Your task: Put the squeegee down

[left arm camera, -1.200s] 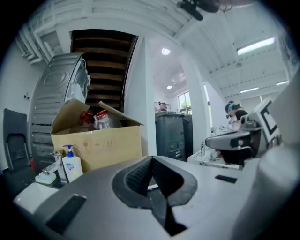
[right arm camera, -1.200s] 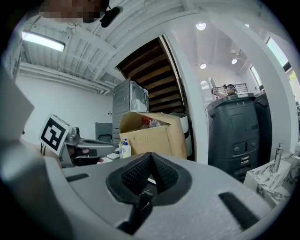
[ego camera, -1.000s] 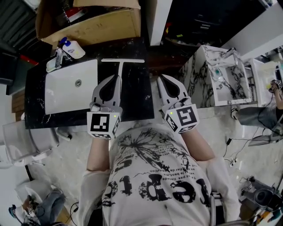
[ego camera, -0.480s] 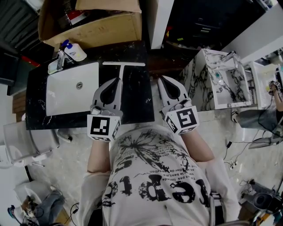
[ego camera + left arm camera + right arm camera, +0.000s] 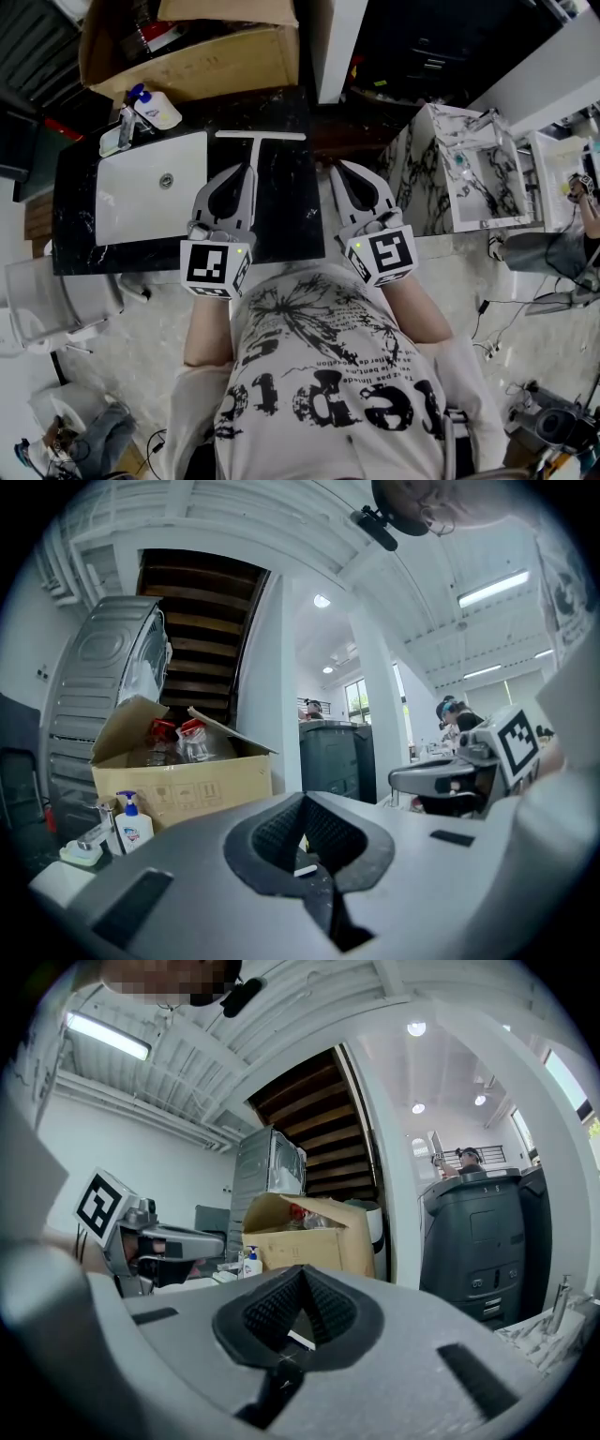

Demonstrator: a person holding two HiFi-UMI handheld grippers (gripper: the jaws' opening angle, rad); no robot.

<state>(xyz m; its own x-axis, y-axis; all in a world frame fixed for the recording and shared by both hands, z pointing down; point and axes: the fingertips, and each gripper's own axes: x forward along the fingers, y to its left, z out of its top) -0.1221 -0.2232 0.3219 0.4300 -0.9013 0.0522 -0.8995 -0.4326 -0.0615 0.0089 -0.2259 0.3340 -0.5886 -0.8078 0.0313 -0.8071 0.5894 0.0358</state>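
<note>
The white T-shaped squeegee [image 5: 260,136] lies flat on the black counter [image 5: 291,206], blade at the far side, handle pointing back toward me. My left gripper [image 5: 250,169] hovers over the handle's near end, which it hides. In the left gripper view its jaws [image 5: 302,801] are shut tip to tip with nothing between them; a white bit of the squeegee [image 5: 305,870] shows below through the gap. My right gripper [image 5: 339,167] is at the counter's right edge, also shut and empty [image 5: 302,1271].
A white sink basin [image 5: 150,183] is set in the counter's left half, with a faucet [image 5: 124,127] and a soap bottle [image 5: 155,108] behind it. A cardboard box [image 5: 187,56] stands beyond. A marble-patterned sink unit [image 5: 469,169] stands to the right.
</note>
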